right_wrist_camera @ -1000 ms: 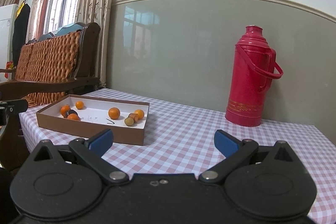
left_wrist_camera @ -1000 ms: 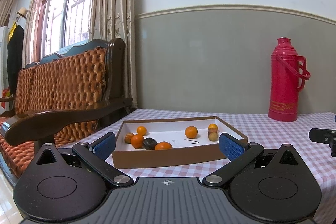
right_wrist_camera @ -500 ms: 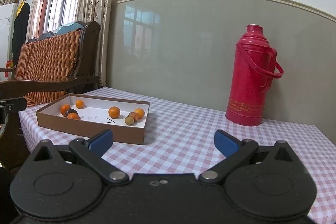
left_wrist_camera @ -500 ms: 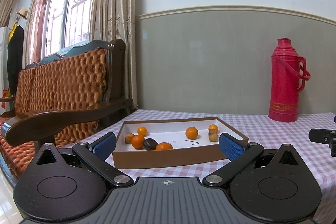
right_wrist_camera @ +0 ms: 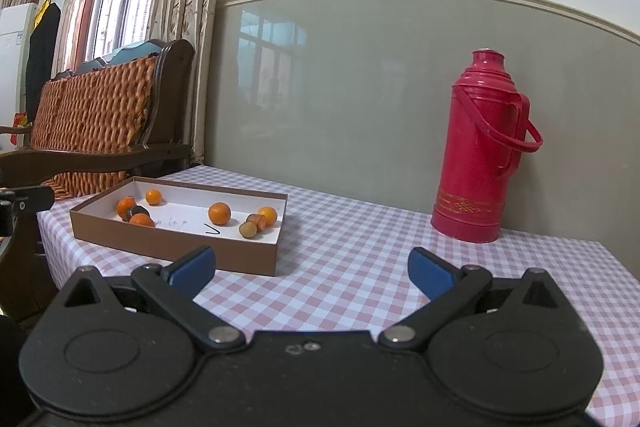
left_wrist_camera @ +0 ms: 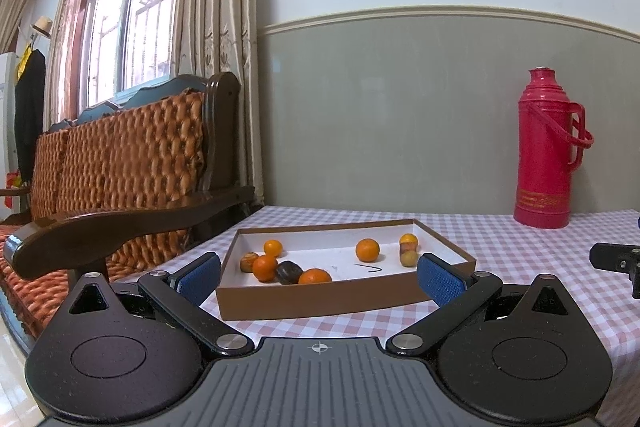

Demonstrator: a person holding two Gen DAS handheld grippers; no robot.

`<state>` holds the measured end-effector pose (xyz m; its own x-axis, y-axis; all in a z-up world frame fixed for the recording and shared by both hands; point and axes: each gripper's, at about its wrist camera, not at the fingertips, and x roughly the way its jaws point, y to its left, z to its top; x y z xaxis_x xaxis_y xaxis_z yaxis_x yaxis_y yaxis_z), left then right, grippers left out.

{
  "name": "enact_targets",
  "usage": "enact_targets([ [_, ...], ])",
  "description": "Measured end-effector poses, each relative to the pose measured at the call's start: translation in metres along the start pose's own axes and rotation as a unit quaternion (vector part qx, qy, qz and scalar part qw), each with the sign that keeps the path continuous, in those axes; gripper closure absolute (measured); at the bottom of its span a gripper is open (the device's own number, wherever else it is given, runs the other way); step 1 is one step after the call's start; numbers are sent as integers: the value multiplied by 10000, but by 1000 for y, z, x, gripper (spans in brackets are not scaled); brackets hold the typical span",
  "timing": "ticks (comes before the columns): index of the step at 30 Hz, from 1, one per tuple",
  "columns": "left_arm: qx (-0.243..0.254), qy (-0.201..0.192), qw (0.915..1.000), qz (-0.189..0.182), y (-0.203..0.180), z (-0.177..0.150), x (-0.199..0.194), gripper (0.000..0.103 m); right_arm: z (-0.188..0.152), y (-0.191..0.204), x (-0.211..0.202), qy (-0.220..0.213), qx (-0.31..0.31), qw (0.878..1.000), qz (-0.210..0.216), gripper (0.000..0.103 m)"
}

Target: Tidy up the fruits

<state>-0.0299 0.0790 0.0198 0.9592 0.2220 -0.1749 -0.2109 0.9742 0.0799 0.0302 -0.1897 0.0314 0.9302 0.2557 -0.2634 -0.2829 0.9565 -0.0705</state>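
Note:
A shallow brown cardboard box (left_wrist_camera: pixel 320 301) with a white floor sits on the checked tablecloth and holds several small oranges (left_wrist_camera: pixel 367 250) plus a dark round fruit (left_wrist_camera: pixel 289 271). My left gripper (left_wrist_camera: pixel 319 279) hovers open just short of the box's near wall, nothing between its blue pads. In the right wrist view the same box (right_wrist_camera: pixel 172 243) lies ahead to the left, with an orange (right_wrist_camera: pixel 219 213) near its middle. My right gripper (right_wrist_camera: pixel 312 271) is open over bare tablecloth to the right of the box, holding nothing.
A tall red thermos (right_wrist_camera: pixel 482 151) stands at the back of the table against the grey wall. A wooden sofa with orange cushions (left_wrist_camera: pixel 120 163) stands close to the table's left edge. The right gripper's black body (left_wrist_camera: pixel 618 263) shows at the left wrist view's right edge.
Almost nothing has moved; both views drift only slightly, and both grippers stay open and empty.

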Motion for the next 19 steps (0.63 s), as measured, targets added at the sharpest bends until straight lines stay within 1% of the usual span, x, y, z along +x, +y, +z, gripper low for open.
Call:
enact_targets([
  [10,39,6,10000,9,-2,0,0,0,0,0,0,-4,34,10000,3,6],
  [17,-83,-58,9999,-9,3,0,-1,0,0,-1,0,0,41,10000,7,6],
  [19,-47,-39,10000,-17,2,1,0,0,1,-1,0,-8,46,10000,8,6],
])
